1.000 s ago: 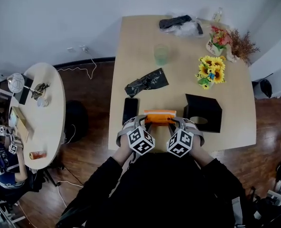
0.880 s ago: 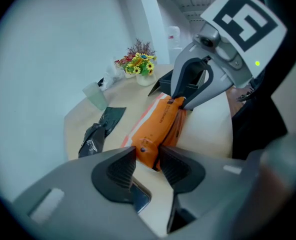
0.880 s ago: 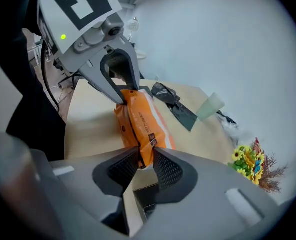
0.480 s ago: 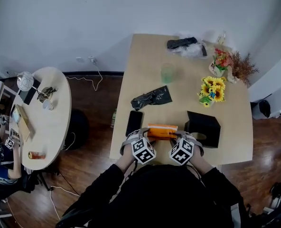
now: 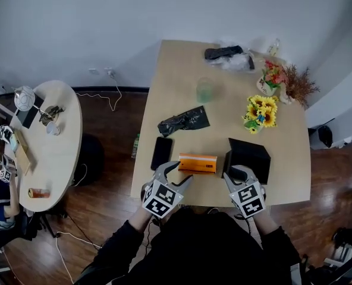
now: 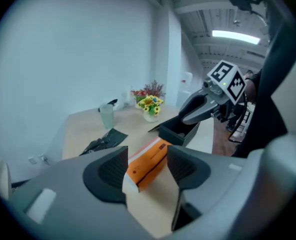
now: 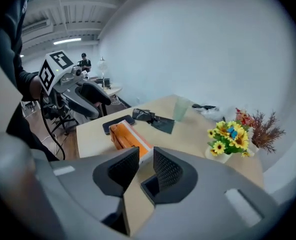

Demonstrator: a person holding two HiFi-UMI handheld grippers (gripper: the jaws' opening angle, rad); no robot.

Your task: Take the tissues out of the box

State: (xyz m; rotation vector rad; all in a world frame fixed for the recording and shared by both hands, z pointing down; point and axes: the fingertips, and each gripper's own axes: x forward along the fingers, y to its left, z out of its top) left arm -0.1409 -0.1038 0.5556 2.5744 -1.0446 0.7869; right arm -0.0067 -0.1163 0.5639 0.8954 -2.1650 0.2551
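An orange tissue pack (image 5: 197,163) lies flat on the wooden table (image 5: 176,70) near its front edge, just left of an open black box (image 5: 247,159). My left gripper (image 5: 175,174) hovers off the pack's left end. Its jaws have just been opening and stand open, with nothing between them. In the left gripper view the pack (image 6: 148,164) shows beyond the jaws. My right gripper (image 5: 235,174) hangs over the box's near side. Its jaws have just been closing to a narrow gap and hold nothing. The right gripper view shows the pack (image 7: 125,136) ahead on the left.
A black phone (image 5: 161,153) lies left of the pack, with a crumpled black bag (image 5: 184,120) behind it. Further back stand a green cup (image 5: 204,89) and sunflowers (image 5: 258,111). A round side table (image 5: 57,159) stands at the left.
Both grippers were at the ends of the orange pack; now they have lifted off and drawn back and apart. The left jaws have spread. The pack stays on the table.
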